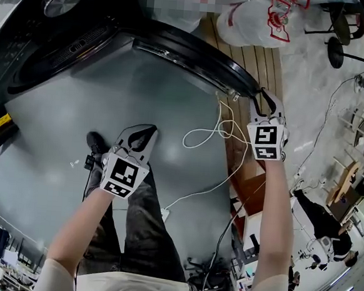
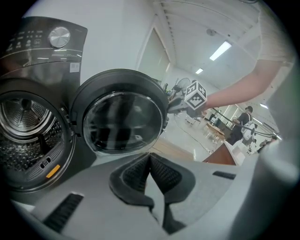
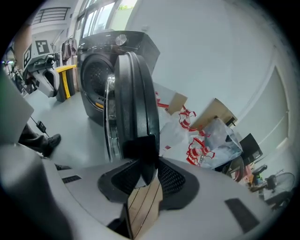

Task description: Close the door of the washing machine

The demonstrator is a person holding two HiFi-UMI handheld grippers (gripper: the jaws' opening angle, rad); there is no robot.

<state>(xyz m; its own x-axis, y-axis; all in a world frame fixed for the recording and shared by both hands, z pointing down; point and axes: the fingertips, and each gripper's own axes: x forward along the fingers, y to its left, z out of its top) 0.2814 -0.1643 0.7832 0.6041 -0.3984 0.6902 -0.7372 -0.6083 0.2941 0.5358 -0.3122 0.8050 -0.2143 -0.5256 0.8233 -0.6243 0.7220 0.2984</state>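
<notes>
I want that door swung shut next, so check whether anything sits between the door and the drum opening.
Nothing visible does. The door hangs open beside the drum opening, whose rim and mouth look clear in the left gripper view. The right gripper grips the door's edge.

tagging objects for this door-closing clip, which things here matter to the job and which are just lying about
For the job: washing machine, its open door, right gripper clamped on the door's edge, left gripper shut and empty.
Lying about: white cable, printed plastic bags, wooden boards, cardboard.
</notes>
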